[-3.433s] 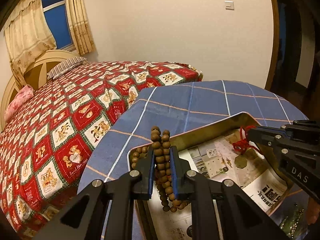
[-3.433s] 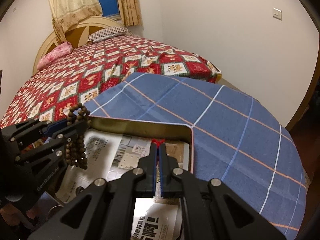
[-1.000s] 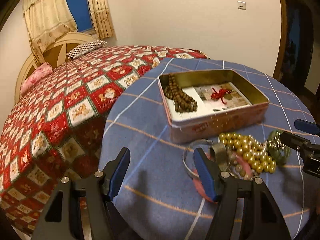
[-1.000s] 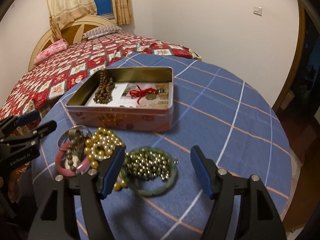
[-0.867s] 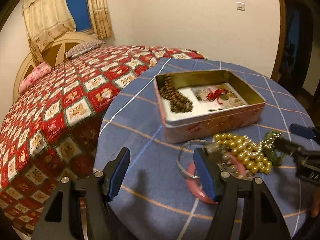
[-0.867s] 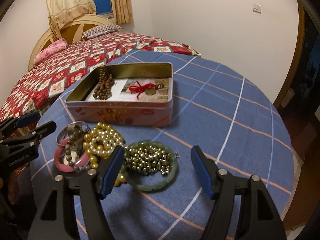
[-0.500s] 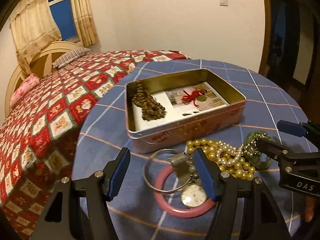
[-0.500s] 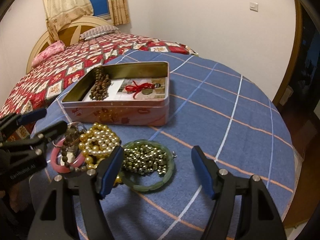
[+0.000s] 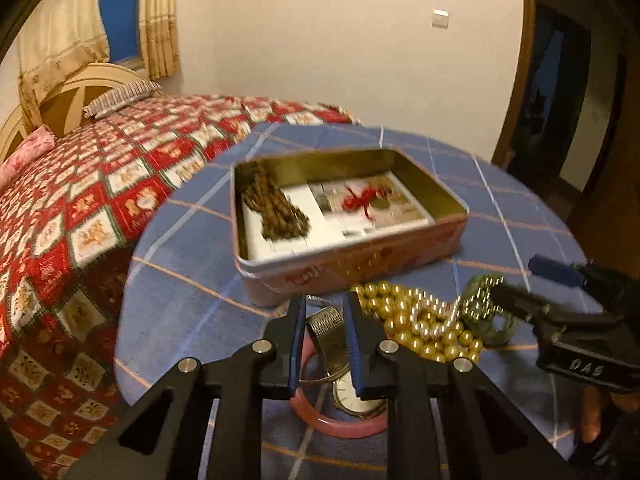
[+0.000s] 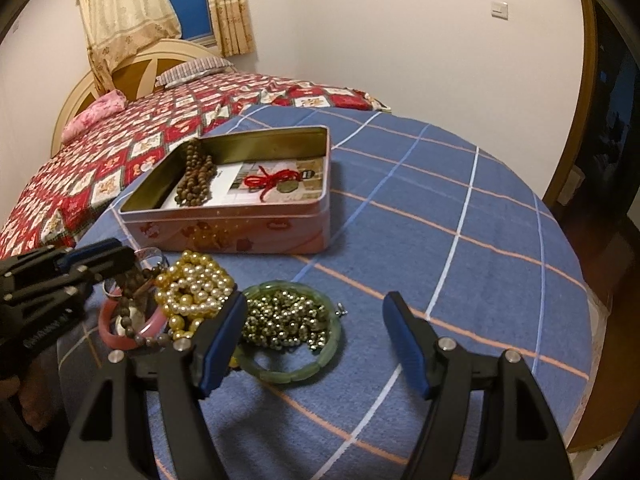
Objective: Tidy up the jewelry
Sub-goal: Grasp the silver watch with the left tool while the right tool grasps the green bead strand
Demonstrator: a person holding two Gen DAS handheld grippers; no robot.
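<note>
An open pink tin (image 10: 240, 232) on the blue checked tablecloth (image 10: 440, 240) holds brown wooden beads (image 10: 196, 180) and a red-corded charm (image 10: 272, 178). In front of it lies a pile: a pink bangle (image 9: 336, 426), a watch (image 9: 354, 396) with a mesh band (image 9: 327, 326), gold pearls (image 10: 192, 288) and a green bangle (image 10: 288, 374) filled with small metallic beads (image 10: 288, 320). My left gripper (image 9: 324, 304) is closing, and its pads sit on either side of the mesh band. My right gripper (image 10: 315, 300) stands wide open over the green bangle, holding nothing.
A bed with a red patterned quilt (image 10: 120, 160) runs along the table's left and far side. The round table's edge curves close on the right, with a dark doorway (image 9: 568, 120) beyond it. A bare stretch of cloth lies to the right of the tin.
My left gripper's jaws went from wide apart to narrow, closing onto the watch band as the gripper dipped towards the pile. The right gripper has held still and open.
</note>
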